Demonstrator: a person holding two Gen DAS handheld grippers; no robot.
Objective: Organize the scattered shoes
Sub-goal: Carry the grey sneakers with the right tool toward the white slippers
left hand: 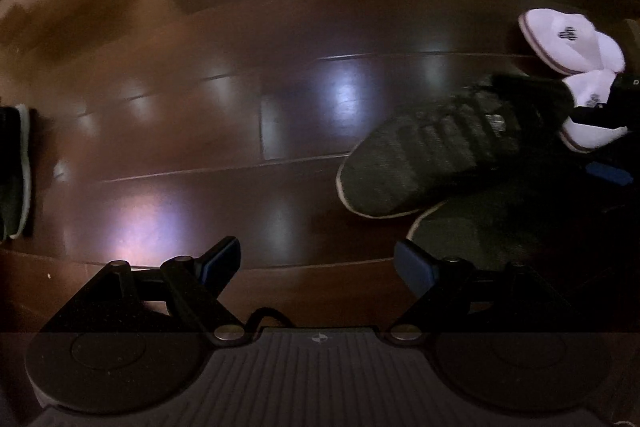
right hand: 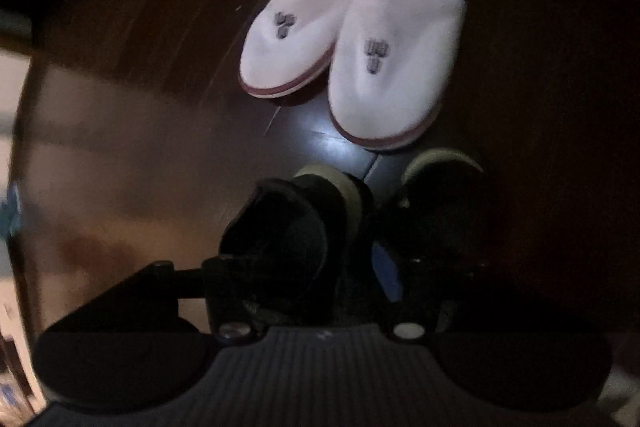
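2 dark knit sneakers [left hand: 436, 151] beside white slippers [right hand: 352, 39]: soft, light, floppy; grip heel collar. Left gripper [left hand: 318, 267] wide open, empty. Right gripper [right hand: 312, 267]: closure unclear, sneaker collar between fingers.

Footwear on the wooden floor [left hand: 200, 107], counted by kind. White slippers: two, a pair side by side, far [right hand: 292, 35] [right hand: 396, 67]. Dark knit sneakers: two near the slippers [left hand: 432, 147] [left hand: 472, 231], and part of a third dark shoe at the far left edge [left hand: 16, 171]. Grippers: two.
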